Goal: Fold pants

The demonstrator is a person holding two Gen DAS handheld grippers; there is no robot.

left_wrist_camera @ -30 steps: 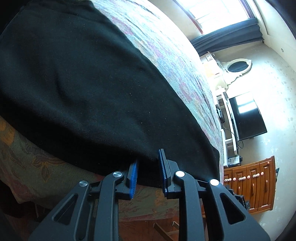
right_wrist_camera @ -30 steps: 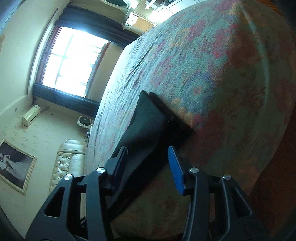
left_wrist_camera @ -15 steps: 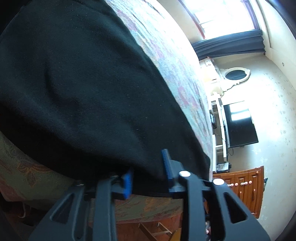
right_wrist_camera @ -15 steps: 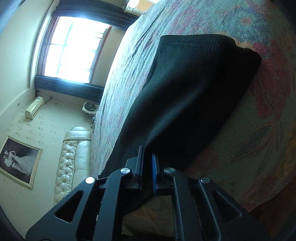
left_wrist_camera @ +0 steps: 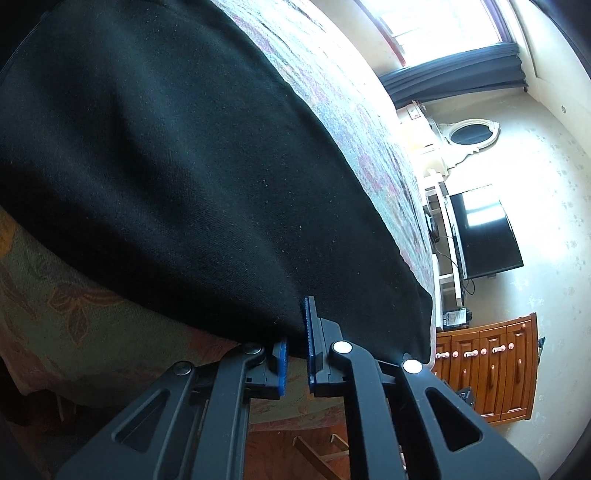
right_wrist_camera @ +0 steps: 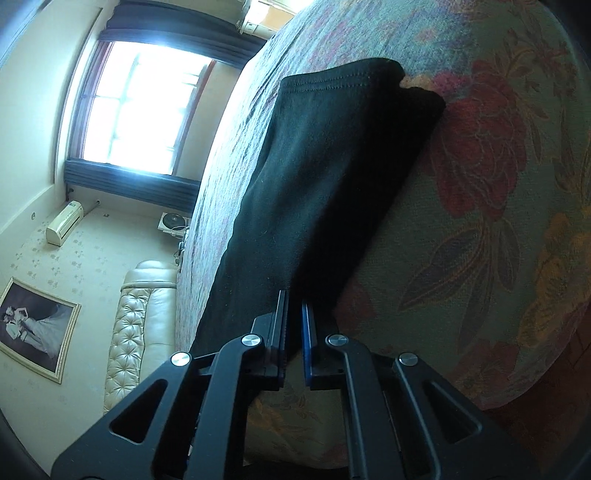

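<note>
Black pants lie along the near edge of a bed with a floral cover. In the left wrist view the wide upper part of the pants fills the frame. My left gripper is shut on the near hem edge of the pants, the blue pads pinching the cloth. In the right wrist view the pants show as a long leg ending in a stitched cuff. My right gripper is shut on the near edge of that leg.
The floral cover drops over the bed's edge below both grippers. A wooden dresser, a television and a window stand beyond the bed. A cream tufted headboard and a framed picture show at the right gripper's left.
Both grippers closed on the near edge of the pants: the right one first, the left one in the last half second. The right gripper moved in close to the leg.
</note>
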